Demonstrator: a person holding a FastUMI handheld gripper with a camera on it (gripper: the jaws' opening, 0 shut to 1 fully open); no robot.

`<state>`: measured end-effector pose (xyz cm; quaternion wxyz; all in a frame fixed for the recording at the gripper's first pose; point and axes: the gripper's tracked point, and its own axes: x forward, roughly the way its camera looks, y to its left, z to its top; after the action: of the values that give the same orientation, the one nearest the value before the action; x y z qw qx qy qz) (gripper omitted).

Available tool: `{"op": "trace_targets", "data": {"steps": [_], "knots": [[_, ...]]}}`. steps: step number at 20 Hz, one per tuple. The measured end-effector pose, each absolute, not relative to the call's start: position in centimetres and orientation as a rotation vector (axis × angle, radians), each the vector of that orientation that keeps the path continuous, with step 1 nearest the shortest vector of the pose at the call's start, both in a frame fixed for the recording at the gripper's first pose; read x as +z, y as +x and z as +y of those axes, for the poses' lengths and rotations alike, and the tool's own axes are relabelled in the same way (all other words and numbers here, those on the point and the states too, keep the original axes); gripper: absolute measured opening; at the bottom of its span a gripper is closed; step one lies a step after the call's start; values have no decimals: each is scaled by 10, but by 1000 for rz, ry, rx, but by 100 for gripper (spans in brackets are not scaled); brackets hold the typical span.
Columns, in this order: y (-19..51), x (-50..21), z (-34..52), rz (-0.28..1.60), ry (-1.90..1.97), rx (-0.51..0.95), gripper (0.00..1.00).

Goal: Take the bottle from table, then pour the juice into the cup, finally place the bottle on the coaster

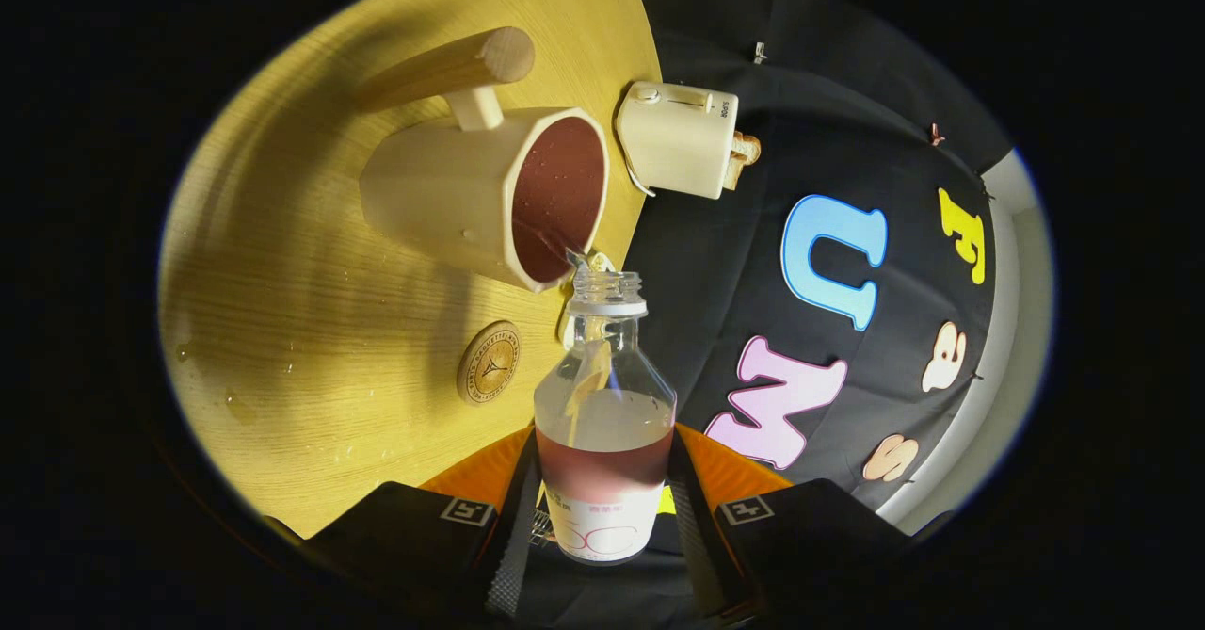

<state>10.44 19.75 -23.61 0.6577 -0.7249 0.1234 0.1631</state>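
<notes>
My gripper (602,503) is shut on a clear bottle (603,423), both fingers pressing on its lower body. The bottle is uncapped and holds some reddish juice. It is tipped toward a cream cup (471,201) with a wooden handle, and its neck (607,291) sits right at the cup's rim. Red juice fills the inside of the cup (557,199). A round wooden coaster (490,363) lies on the wooden table (301,310), between the cup and my fingers, beside the bottle.
A cream toaster (680,138) with a slice of bread sticking out stands at the table's far edge, just beyond the cup. Small drops lie on the table near the coaster. The black booth cloth hangs behind the table edge.
</notes>
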Motion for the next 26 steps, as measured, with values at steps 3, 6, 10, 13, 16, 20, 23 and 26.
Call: {"op": "trace_targets", "data": {"steps": [3,6,10,13,16,20,23,26], "knots": [[107,-232,200,260,-1660,372,71],[108,-230,201,245,-1675,373,71],[108,-229,202,230,-1692,375,71],[107,-224,200,217,-1714,378,72],[107,-221,202,204,-1727,379,71],[111,-219,205,182,-1755,383,71],[111,-217,207,160,-1781,386,71],[113,-210,210,122,-1810,378,71]]}}
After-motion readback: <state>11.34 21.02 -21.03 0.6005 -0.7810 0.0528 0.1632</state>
